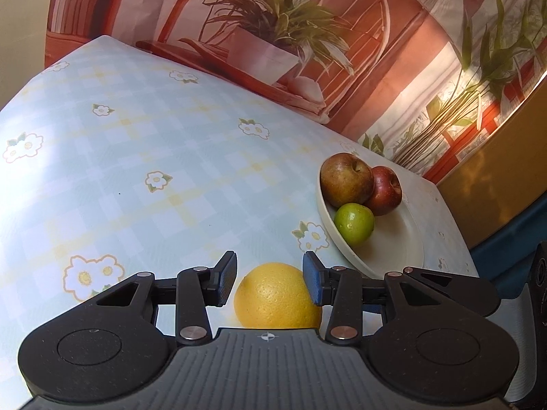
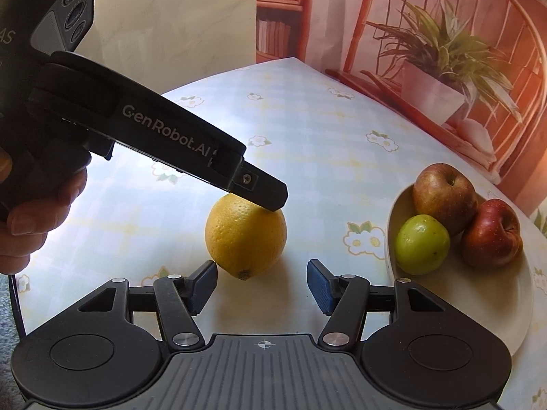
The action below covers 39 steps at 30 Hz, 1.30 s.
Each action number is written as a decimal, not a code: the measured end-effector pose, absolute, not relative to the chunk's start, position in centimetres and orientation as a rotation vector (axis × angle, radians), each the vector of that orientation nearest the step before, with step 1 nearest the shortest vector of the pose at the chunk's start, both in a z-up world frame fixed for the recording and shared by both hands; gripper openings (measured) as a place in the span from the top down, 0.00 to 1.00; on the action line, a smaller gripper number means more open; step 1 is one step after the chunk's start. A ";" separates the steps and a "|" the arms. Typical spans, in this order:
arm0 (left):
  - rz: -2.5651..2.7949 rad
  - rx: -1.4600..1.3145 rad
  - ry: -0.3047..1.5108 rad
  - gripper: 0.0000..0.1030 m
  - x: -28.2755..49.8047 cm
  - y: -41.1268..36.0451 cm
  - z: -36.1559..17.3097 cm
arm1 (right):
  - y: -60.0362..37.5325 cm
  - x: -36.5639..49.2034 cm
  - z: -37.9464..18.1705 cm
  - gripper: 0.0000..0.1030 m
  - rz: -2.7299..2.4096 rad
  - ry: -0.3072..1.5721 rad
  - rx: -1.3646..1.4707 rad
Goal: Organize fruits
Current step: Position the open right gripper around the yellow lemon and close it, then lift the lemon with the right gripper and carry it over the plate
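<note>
A yellow orange point(image 1: 277, 295) lies on the flowered tablecloth. My left gripper point(image 1: 270, 278) is open, its blue pads on either side of the orange without gripping it. In the right wrist view the left gripper's finger point(image 2: 270, 194) hangs over the top of the orange point(image 2: 245, 235). My right gripper point(image 2: 262, 285) is open and empty, just in front of the orange. A cream plate point(image 1: 393, 249) to the right holds a brownish apple point(image 1: 345, 179), a red apple point(image 1: 384, 189) and a green fruit point(image 1: 354, 222); the plate also shows in the right wrist view point(image 2: 495, 300).
The table point(image 1: 136, 153) has a pale checked cloth with flowers. A printed backdrop point(image 1: 273, 34) of a chair and plants stands behind it. The table's right edge lies just past the plate. A hand point(image 2: 30, 218) holds the left gripper.
</note>
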<state>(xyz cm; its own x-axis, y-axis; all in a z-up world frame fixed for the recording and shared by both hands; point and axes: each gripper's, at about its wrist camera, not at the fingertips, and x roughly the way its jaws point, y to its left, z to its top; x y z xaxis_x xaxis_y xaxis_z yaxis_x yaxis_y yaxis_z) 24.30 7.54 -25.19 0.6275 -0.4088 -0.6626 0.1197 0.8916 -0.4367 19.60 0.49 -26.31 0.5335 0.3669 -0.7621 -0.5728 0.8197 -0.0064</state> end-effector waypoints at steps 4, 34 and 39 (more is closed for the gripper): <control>-0.319 -0.360 0.847 0.56 24.3 7.1 -25.2 | 0.8 19.6 -25.9 0.47 0.582 0.844 -0.246; -0.413 -0.640 0.896 0.57 23.9 8.9 -27.6 | -1.3 20.6 -27.3 0.54 0.550 0.874 -0.089; -0.417 -0.633 0.883 0.57 24.1 8.1 -27.8 | -1.9 20.3 -27.4 0.53 0.532 0.858 -0.083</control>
